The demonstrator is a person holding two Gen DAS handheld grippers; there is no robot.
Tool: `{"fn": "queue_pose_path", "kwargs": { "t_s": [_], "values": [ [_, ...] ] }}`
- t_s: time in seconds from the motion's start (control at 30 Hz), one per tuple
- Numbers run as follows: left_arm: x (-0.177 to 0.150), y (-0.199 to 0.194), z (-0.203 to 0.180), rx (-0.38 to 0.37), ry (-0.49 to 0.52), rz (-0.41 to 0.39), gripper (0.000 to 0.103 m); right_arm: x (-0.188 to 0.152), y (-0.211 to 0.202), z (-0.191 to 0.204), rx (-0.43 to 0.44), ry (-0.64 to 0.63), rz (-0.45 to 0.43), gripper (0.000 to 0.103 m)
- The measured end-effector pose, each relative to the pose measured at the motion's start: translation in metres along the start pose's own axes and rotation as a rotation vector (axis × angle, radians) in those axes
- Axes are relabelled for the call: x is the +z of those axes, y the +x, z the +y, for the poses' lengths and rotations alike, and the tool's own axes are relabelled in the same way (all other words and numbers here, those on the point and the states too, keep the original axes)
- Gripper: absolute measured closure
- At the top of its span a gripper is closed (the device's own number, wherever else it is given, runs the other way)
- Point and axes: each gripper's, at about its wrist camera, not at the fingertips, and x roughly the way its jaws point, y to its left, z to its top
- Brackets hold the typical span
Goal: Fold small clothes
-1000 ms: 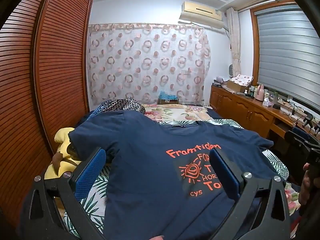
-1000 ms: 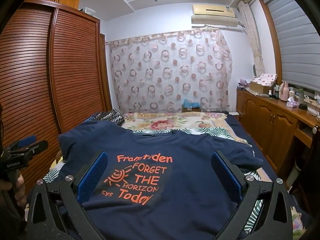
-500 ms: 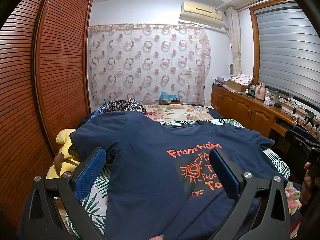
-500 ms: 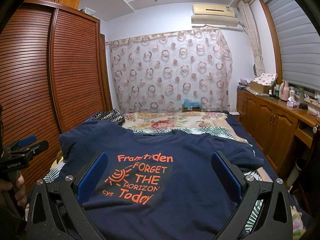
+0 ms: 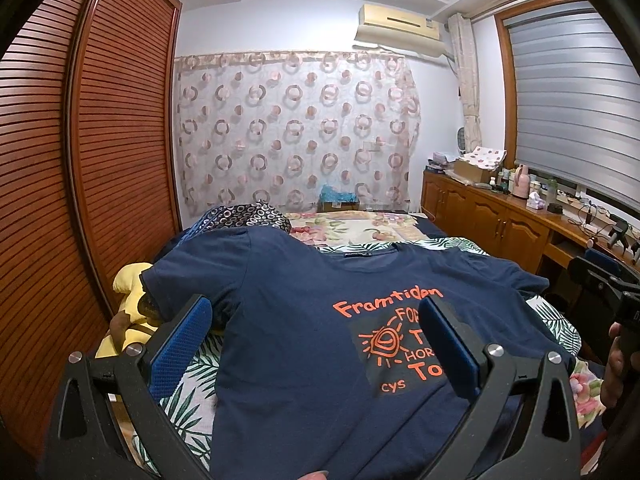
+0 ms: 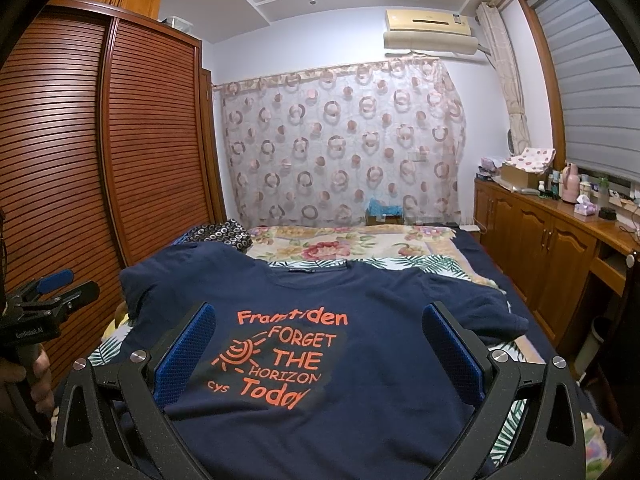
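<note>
Blue-padded jaws of the left hand-held gripper and right hand-held gripper are hovering spread wide, gripping nothing. Since a second ago nothing is shifting, so folding is likely not started. The navy T-shirt is lying flat, print up, on the bed. Its hem is cut off below; the left sleeve is draping over something hidden.

Left gripper agape above T-shirt — flat.
</note>
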Motion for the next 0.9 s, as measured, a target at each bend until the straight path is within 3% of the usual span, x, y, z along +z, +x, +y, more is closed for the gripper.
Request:
{"fn": "queue_pose_path", "kwargs": {
  "t_s": [0.9],
  "values": [
    [-0.0012, -0.0010, -0.0040, 0.004, 0.011, -0.004, 0.000, -0.0004, 0.0000, 0.0003, -0.002, 0.002, -0.001, 0.000]
  ]
}}
